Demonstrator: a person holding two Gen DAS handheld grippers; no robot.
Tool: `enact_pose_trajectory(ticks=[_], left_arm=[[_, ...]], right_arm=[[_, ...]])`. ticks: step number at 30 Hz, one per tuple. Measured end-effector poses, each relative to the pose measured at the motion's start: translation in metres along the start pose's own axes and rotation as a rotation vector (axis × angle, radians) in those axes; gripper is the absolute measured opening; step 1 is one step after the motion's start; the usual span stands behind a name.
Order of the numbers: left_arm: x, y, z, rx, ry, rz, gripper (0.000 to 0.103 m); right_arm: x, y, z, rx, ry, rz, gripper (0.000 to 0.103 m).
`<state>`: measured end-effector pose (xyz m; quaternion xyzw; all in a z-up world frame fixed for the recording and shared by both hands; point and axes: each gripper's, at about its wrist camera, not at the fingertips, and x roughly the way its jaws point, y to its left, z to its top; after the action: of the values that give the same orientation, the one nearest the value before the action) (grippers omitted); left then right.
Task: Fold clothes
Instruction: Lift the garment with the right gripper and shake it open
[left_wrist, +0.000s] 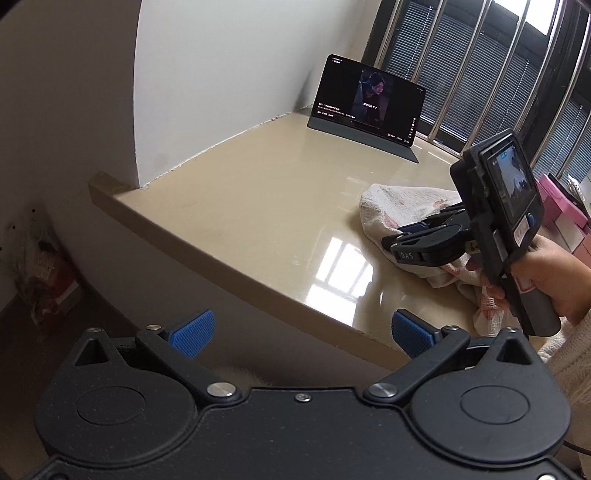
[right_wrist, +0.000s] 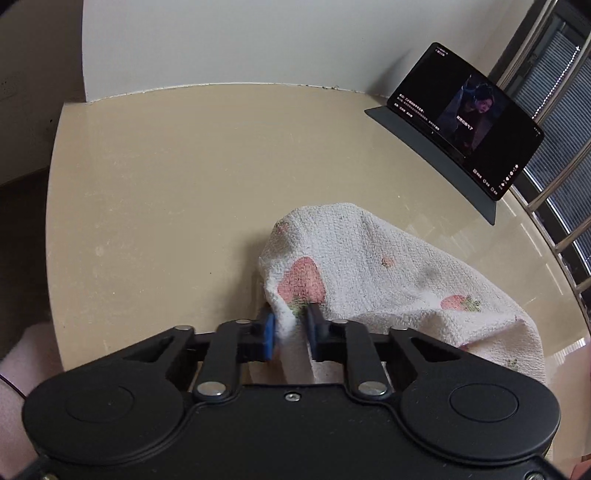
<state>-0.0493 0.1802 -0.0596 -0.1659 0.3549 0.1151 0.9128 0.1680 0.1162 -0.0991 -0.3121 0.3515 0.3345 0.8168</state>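
Observation:
A white cloth with a strawberry print (right_wrist: 373, 269) lies bunched on the beige table (right_wrist: 166, 192). My right gripper (right_wrist: 290, 332) is shut on the cloth's near edge, with a fold pinched between its blue pads. In the left wrist view the cloth (left_wrist: 399, 206) lies at the right, with the right gripper (left_wrist: 402, 240) on it, held by a hand. My left gripper (left_wrist: 301, 334) is open and empty, hovering off the table's near edge, well left of the cloth.
A tablet on a dark folding stand (left_wrist: 369, 99) plays a video at the table's far corner, also in the right wrist view (right_wrist: 465, 125). A window with metal bars (left_wrist: 498, 74) runs along the right. Pink boxes (left_wrist: 561, 206) sit at the far right. A white wall (left_wrist: 221, 55) borders the back.

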Motion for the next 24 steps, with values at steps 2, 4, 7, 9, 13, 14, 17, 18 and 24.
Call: enact_pose_trajectory(ticks=[2, 4, 7, 9, 13, 14, 17, 18, 24], left_arm=[[0.001, -0.003, 0.001, 0.003, -0.002, -0.006, 0.103], [0.001, -0.006, 0.001, 0.006, -0.006, -0.012, 0.103], [0.0, -0.012, 0.0, 0.009, -0.009, -0.024, 0.103], [0.0, -0.016, 0.0, 0.012, -0.005, -0.029, 0.103], [-0.001, -0.029, -0.002, 0.028, -0.006, -0.048, 0.103], [-0.002, -0.033, -0.002, 0.036, -0.008, -0.054, 0.103], [-0.001, -0.044, -0.003, 0.061, -0.006, -0.078, 0.103], [0.001, -0.048, -0.004, 0.071, -0.001, -0.087, 0.103], [0.017, -0.07, -0.009, 0.123, 0.041, -0.123, 0.103]], right_arm=[[-0.007, -0.013, 0.001, 0.061, -0.027, 0.033, 0.001], [-0.021, -0.03, 0.004, 0.138, -0.078, 0.062, 0.0], [-0.071, -0.069, 0.014, 0.277, -0.271, 0.115, 0.0], [-0.115, -0.096, 0.025, 0.36, -0.411, 0.145, 0.0], [-0.204, -0.151, 0.031, 0.495, -0.678, 0.221, 0.0], [-0.231, -0.168, 0.025, 0.527, -0.75, 0.242, 0.0], [-0.282, -0.2, -0.005, 0.582, -0.861, 0.239, 0.0], [-0.29, -0.209, -0.02, 0.61, -0.847, 0.232, 0.0], [-0.254, -0.215, -0.118, 0.712, -0.542, 0.103, 0.0]])
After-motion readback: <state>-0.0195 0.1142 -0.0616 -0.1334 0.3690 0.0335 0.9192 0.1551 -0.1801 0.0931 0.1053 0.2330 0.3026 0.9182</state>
